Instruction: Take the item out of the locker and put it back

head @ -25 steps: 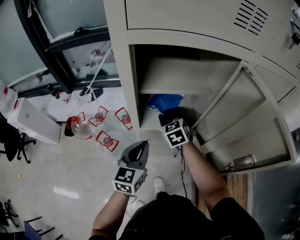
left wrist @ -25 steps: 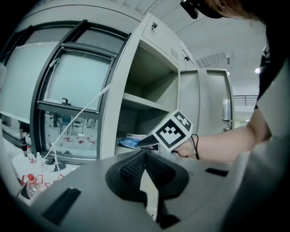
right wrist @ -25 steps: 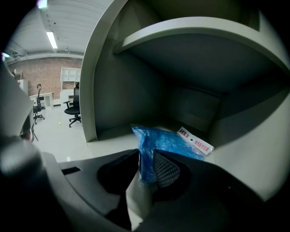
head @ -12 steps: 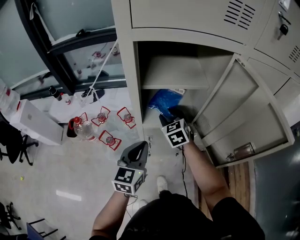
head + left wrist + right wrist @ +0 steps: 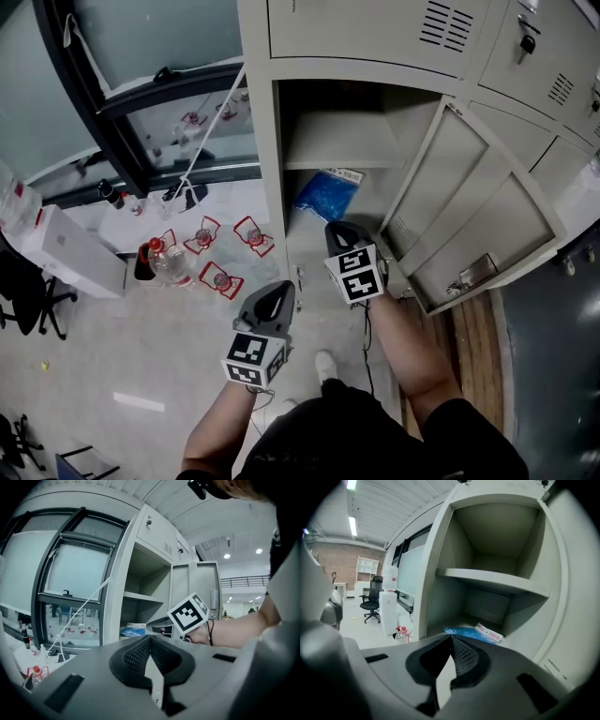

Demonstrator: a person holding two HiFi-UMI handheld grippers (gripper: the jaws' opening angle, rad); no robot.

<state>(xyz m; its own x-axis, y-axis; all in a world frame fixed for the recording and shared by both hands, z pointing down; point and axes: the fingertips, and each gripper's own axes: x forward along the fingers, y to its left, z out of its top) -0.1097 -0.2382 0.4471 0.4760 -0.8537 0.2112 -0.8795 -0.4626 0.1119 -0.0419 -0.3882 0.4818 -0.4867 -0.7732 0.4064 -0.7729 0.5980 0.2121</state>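
Note:
A blue plastic bag (image 5: 323, 194) with a white label lies on the floor of the open locker (image 5: 272, 141), under its shelf. The bag also shows in the left gripper view (image 5: 132, 631) and in the right gripper view (image 5: 468, 633). My right gripper (image 5: 338, 231) is outside the locker mouth, just in front of and below the bag, not touching it. Its jaws have closed together on nothing. My left gripper (image 5: 277, 292) hangs lower at the left, over the room floor, shut and empty.
The locker door (image 5: 478, 216) stands swung open to the right. A shelf (image 5: 342, 150) divides the compartment. On the floor at the left are several bottles (image 5: 164, 258), a white box (image 5: 70, 246) and an office chair (image 5: 23, 286). A window frame (image 5: 141, 89) runs behind them.
My right gripper has drawn back out of the locker, away from the blue bag, which stays inside. The left gripper has hardly moved.

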